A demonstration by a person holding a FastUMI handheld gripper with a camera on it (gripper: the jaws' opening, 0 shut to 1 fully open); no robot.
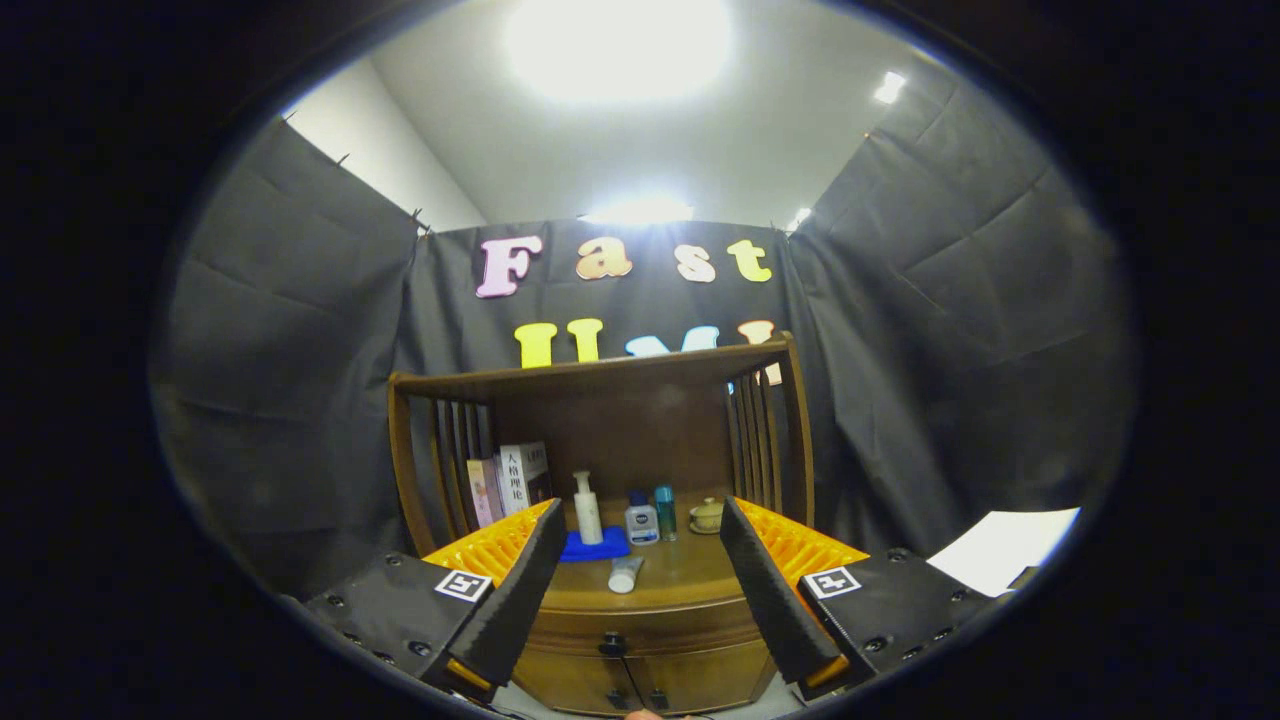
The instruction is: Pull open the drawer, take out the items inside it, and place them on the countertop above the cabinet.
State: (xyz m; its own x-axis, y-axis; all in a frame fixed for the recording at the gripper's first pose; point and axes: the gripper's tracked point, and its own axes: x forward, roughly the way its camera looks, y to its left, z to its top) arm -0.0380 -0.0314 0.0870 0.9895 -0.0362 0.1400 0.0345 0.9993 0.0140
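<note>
A brown wooden cabinet point(640, 640) stands ahead, its drawer front point(650, 632) closed with a dark knob point(612, 645) in the middle. My gripper point(645, 625) is open, its two fingers spread wide on either side of the countertop point(680, 575), still short of the drawer. On the countertop lie a white tube point(625, 574), a blue cloth point(595, 546) with a white pump bottle point(587, 508) on it, a small white bottle with a blue cap point(641, 521), a teal bottle point(665, 511) and a lidded cup point(707, 514). What the drawer holds is hidden.
A slatted wooden shelf back point(600, 400) rises behind the countertop, with books point(510, 480) leaning at its left. Two lower doors with dark knobs point(655, 697) sit under the drawer. A white sheet point(1000, 560) lies off to the right.
</note>
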